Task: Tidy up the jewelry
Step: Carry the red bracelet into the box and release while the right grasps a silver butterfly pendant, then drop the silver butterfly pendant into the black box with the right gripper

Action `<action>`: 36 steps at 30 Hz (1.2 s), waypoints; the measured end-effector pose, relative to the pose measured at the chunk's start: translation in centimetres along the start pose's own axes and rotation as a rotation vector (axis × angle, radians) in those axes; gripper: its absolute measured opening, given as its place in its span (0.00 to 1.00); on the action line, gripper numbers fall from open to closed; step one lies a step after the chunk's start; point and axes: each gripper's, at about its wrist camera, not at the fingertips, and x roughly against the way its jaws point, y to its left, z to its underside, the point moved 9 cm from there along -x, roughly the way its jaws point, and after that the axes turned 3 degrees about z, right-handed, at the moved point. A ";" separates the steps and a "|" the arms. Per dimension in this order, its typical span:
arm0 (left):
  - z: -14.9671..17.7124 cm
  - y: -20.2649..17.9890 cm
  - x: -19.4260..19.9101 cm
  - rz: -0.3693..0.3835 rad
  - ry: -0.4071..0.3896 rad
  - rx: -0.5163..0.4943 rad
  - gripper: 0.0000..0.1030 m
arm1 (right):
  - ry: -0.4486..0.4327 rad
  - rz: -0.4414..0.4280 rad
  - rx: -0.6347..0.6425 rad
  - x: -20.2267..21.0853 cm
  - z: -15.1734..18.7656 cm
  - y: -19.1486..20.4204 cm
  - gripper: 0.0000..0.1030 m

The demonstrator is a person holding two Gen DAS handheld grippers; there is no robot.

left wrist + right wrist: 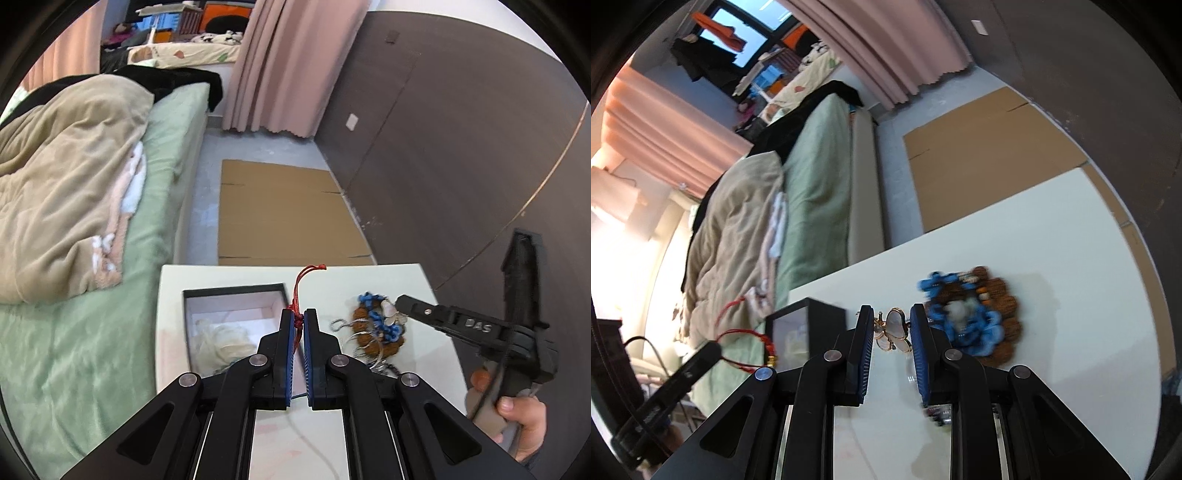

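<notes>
My left gripper [300,318] is shut on a red cord bracelet [301,286], held beside the open black jewelry box [236,291] on the white table. The cord also shows in the right wrist view [746,334]. My right gripper [891,321] has its jaws around a gold-and-pearl butterfly piece [894,328], which looks gripped; it shows in the left wrist view [400,308] over the jewelry pile. A blue and brown beaded bracelet pile [982,314] lies right of it, with silver rings [354,339] nearby.
The white table [1052,236] stands beside a bed with green sheet [110,332] and beige blanket [62,177]. Flat cardboard [280,210] lies on the floor beyond. A dark wall panel [461,140] is at the right. The box holds pale cloth [221,343].
</notes>
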 end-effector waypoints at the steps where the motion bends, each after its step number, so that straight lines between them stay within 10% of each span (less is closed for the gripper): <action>1: 0.2 0.3 -0.2 -0.006 0.012 0.008 0.05 | 0.004 -0.019 0.004 -0.1 0.2 0.6 0.21; 5: 0.4 1.9 -0.4 -0.005 0.028 0.053 0.35 | 0.024 -0.087 0.044 -0.7 1.0 3.4 0.21; 7: 0.2 3.0 0.2 -0.029 -0.007 0.067 0.80 | 0.033 -0.109 0.064 -1.1 1.4 4.6 0.21; 18: -0.4 7.4 2.7 -0.081 -0.075 0.114 0.82 | 0.119 -0.202 0.128 -4.3 3.8 10.3 0.22; 22: -0.2 7.9 3.3 -0.075 -0.087 0.132 0.82 | 0.130 -0.186 0.130 -4.4 4.1 10.1 0.62; 36: 0.0 3.4 1.9 -0.028 -0.059 0.065 0.82 | 0.069 -0.020 0.082 1.0 1.5 2.1 0.63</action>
